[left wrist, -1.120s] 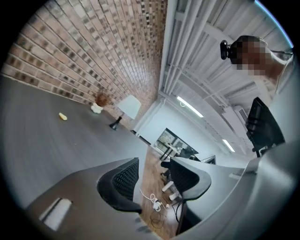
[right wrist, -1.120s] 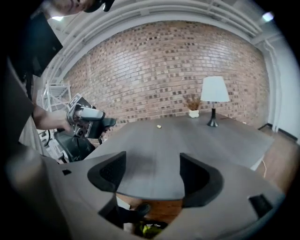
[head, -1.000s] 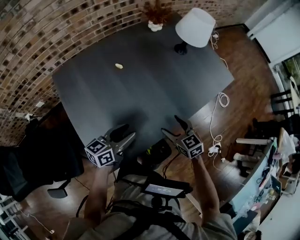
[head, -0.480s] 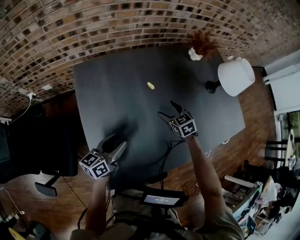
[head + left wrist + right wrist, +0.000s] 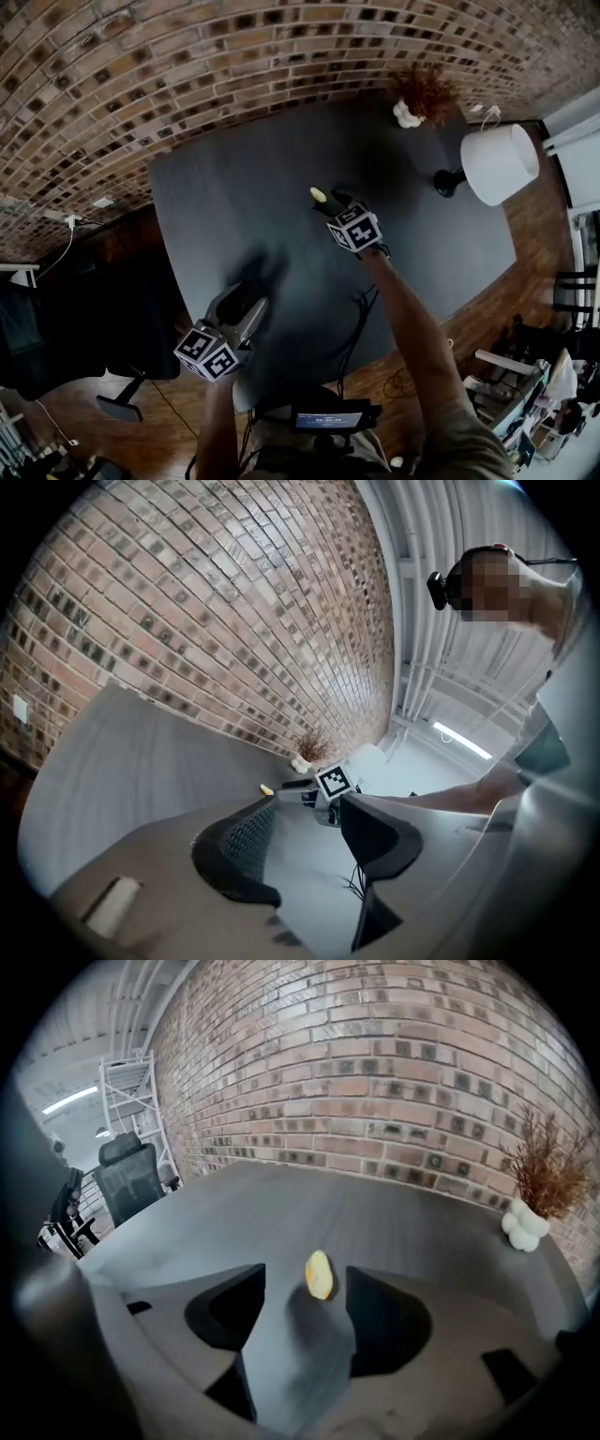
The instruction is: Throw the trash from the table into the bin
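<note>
Jaws of right gripper (image 5: 306, 1275), newly astride yellow scrap (image 5: 320, 1274), have been closing, not yet gripping.

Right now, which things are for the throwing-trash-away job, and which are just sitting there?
For the job:
- yellow scrap on the table, between the jaws of the right gripper, which have just been closing but aren't pressing on it
- no bin in view

Just there:
- white lamp
- vase of dried twigs
- left gripper, jaws apart, empty
</note>
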{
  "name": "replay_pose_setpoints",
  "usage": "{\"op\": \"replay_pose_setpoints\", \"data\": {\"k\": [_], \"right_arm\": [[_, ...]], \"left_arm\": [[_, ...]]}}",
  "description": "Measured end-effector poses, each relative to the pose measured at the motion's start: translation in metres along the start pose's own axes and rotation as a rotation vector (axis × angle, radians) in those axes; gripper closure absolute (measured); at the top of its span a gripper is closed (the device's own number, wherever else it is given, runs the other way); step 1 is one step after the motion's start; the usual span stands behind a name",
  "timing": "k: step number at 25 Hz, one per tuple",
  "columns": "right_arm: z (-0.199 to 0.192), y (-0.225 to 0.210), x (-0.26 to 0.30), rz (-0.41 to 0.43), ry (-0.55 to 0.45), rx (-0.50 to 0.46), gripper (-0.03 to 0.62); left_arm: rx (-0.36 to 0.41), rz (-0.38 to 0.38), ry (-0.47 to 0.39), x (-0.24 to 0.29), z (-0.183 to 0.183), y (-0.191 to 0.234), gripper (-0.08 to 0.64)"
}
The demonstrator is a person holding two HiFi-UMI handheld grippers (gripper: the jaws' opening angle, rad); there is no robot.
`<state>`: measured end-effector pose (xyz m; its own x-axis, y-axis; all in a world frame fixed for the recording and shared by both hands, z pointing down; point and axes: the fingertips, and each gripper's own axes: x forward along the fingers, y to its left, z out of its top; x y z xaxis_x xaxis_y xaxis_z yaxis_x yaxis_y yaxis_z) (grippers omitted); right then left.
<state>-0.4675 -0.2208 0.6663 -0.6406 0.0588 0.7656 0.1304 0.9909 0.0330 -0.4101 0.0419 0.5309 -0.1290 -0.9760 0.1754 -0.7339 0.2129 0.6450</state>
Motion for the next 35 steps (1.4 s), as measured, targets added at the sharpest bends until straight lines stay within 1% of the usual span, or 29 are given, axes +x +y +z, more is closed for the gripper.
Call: {"op": "replay_pose_setpoints", "data": {"k": [3, 8, 11, 12, 13, 14, 18, 21, 23, 25, 27, 28, 31, 33, 35], "right_arm": [[-0.004, -0.009, 0.019, -0.012, 0.04, 0.02, 0.328], [0.0, -0.007, 0.038, -0.014, 0.109, -0.007, 0.333], [-0.005, -0.005, 0.04, -0.003, 0.123, 0.014, 0.412], [-0.007, -0.005, 0.039, -0.006, 0.125, 0.018, 0.417], [-0.009, -0.004, 0.039, -0.014, 0.128, 0.019, 0.437], [-0.01, -0.004, 0.038, -0.022, 0.131, 0.018, 0.5], [-0.021, -0.001, 0.027, -0.04, 0.138, 0.043, 0.523], [-0.022, 0.01, 0.006, -0.028, 0.08, 0.087, 0.528], [-0.02, 0.025, -0.018, -0.014, 0.012, 0.13, 0.528], [-0.02, 0.044, -0.056, 0.001, -0.079, 0.178, 0.529], [-0.034, 0.066, -0.103, 0.008, -0.167, 0.234, 0.529], [-0.047, 0.077, -0.13, 0.003, -0.204, 0.262, 0.529], [-0.103, 0.11, -0.212, -0.04, -0.274, 0.328, 0.529], [-0.153, 0.131, -0.266, -0.084, -0.297, 0.373, 0.529], [-0.211, 0.157, -0.317, -0.14, -0.31, 0.449, 0.529]], "left_arm": [[0.001, -0.01, 0.029, 0.003, -0.008, 0.0, 0.342], [-0.016, -0.026, 0.079, 0.006, -0.03, -0.004, 0.342], [-0.018, -0.042, 0.093, 0.007, -0.034, -0.009, 0.342], [-0.017, -0.047, 0.095, 0.007, -0.034, -0.01, 0.342], [-0.016, -0.052, 0.096, 0.006, -0.034, -0.01, 0.342], [-0.015, -0.056, 0.097, 0.006, -0.035, -0.009, 0.342], [-0.007, -0.077, 0.102, 0.005, -0.034, -0.01, 0.342], [0.004, -0.101, 0.109, 0.005, -0.033, -0.012, 0.342], [0.011, -0.117, 0.12, 0.006, -0.034, -0.017, 0.342], [0.022, -0.137, 0.131, 0.006, -0.037, -0.028, 0.342], [0.027, -0.176, 0.136, 0.008, -0.04, -0.045, 0.342], [0.031, -0.201, 0.142, 0.01, -0.043, -0.056, 0.36], [0.097, -0.268, 0.176, 0.009, -0.055, -0.098, 0.36], [0.121, -0.305, 0.186, 0.005, -0.065, -0.13, 0.36], [0.146, -0.343, 0.211, -0.004, -0.077, -0.164, 0.36]]}}
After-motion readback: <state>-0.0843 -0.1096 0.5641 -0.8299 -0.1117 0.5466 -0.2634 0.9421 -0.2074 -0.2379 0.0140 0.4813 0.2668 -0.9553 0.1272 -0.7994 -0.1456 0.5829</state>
